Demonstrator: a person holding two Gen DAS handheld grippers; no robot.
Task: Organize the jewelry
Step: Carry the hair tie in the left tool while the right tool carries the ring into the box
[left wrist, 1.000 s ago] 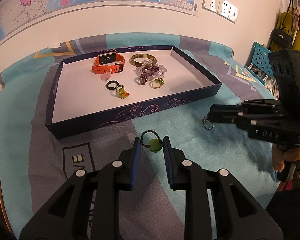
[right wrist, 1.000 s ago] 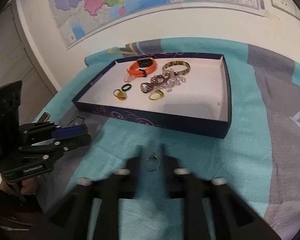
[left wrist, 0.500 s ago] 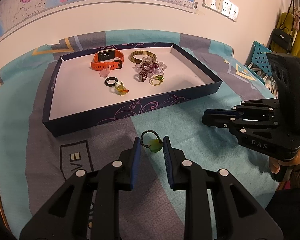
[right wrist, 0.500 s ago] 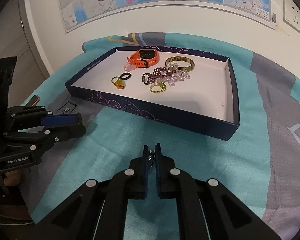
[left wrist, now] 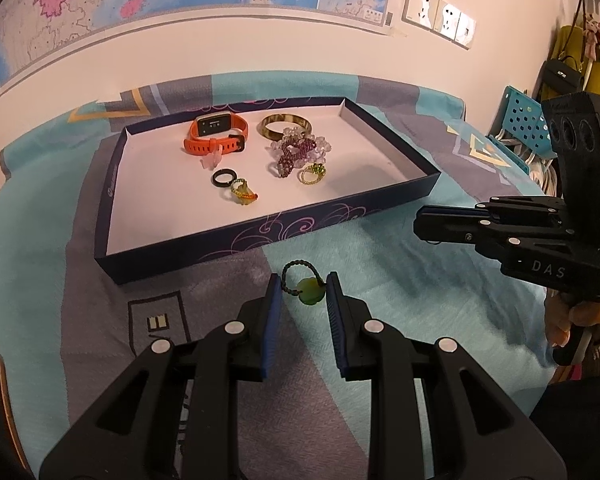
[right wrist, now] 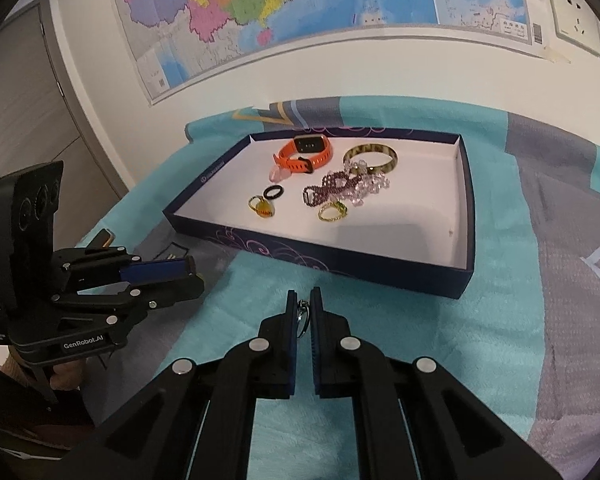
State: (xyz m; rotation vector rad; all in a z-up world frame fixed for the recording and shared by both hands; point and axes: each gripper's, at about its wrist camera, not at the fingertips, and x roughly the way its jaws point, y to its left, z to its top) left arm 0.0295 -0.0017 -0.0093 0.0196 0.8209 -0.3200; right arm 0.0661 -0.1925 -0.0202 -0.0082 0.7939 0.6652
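Right claw point(right wrist: 303, 309) is pinched nearly closed on a small silver ring point(right wrist: 302, 315), held clear of the blanket point(right wrist: 420, 352) just short of the tray point(right wrist: 340, 264), whose front wall sits at twelve o'clock from the tips. Left claw point(left wrist: 303, 300) is spread wide, its blue pads point(left wrist: 274, 312) either side of a green bead charm point(left wrist: 310, 295) on a dark cord loop, lying on the blanket, nothing gripped. In the tray at twelve o'clock: orange watch point(left wrist: 216, 136), bangle point(left wrist: 285, 126), purple bead bracelets point(left wrist: 298, 150), black ring point(left wrist: 223, 178), amber ring point(left wrist: 244, 194), green-gold ring point(left wrist: 313, 173). The right claw shows at three o'clock in the left view.
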